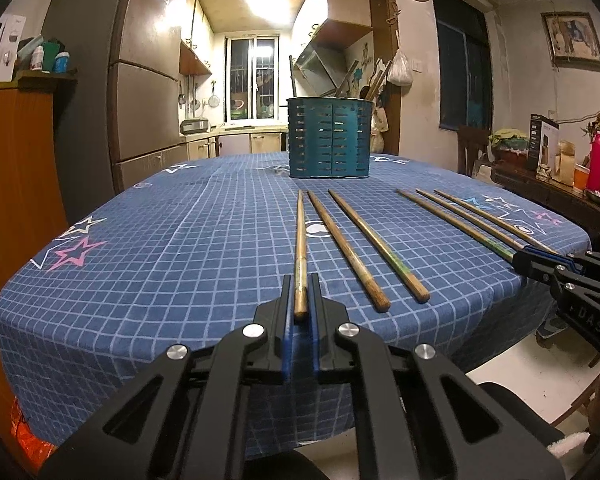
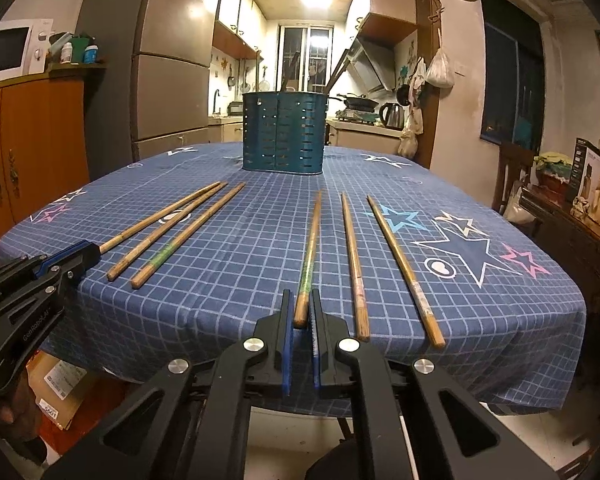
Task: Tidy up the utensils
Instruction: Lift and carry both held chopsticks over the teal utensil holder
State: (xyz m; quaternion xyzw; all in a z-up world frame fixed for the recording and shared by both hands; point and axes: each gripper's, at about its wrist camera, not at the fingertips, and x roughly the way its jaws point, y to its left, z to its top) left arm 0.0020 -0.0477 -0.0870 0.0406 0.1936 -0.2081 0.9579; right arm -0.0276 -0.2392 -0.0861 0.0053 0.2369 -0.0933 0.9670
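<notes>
Both jaws I held clamped, left gripper [image 1: 300, 292] on chopstick [image 1: 301, 248] at lower centre, right gripper [image 2: 300, 306] on green-marked chopstick [image 2: 309, 264], holder [image 2: 283, 132] upper centre.

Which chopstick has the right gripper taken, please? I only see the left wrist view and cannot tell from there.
Observer: The right gripper is shut on the near end of the green-banded chopstick, the leftmost of its three.
Operator: Thank you. Are the other two free?
Observer: Yes, the middle chopstick and the rightmost chopstick lie flat on the tablecloth, untouched.
Operator: How does the left gripper look from that side?
Observer: The left gripper is closed over the end of the outermost chopstick of its group, at the table's edge.
</notes>
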